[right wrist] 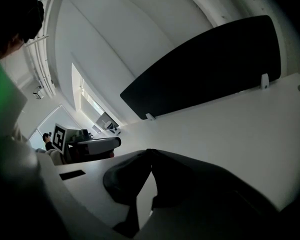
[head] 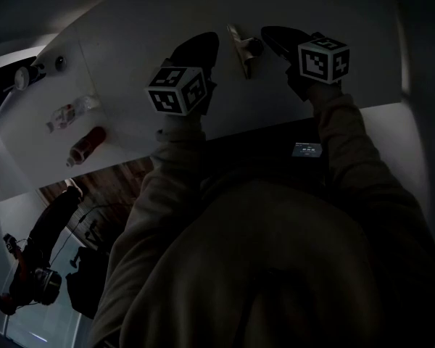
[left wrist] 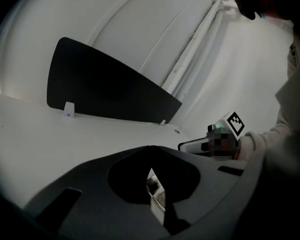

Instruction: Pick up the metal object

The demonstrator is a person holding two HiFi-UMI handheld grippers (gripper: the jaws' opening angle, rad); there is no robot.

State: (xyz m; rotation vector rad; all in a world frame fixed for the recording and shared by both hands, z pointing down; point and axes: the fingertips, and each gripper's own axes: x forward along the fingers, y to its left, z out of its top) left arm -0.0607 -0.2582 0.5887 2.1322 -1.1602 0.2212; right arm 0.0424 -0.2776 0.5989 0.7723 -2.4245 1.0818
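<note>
The metal object (head: 243,49), a short pale metallic piece, lies on the white table (head: 130,42) between my two grippers. My left gripper (head: 205,42) sits just left of it, apart from it, its dark jaws together. My right gripper (head: 270,34) sits just right of it with its jaws also together. In the left gripper view the jaws (left wrist: 150,148) meet at the tips, and a metallic sliver (left wrist: 157,196) shows through the gap below them; I cannot tell what it is. In the right gripper view the jaws (right wrist: 150,151) are shut with only table behind.
Two small bottles (head: 71,112) (head: 87,143) and a round item (head: 25,75) lie at the table's left end. A black divider panel (left wrist: 105,89) (right wrist: 205,69) stands along the far edge. A small device (head: 307,149) rests on the dark surface near my body.
</note>
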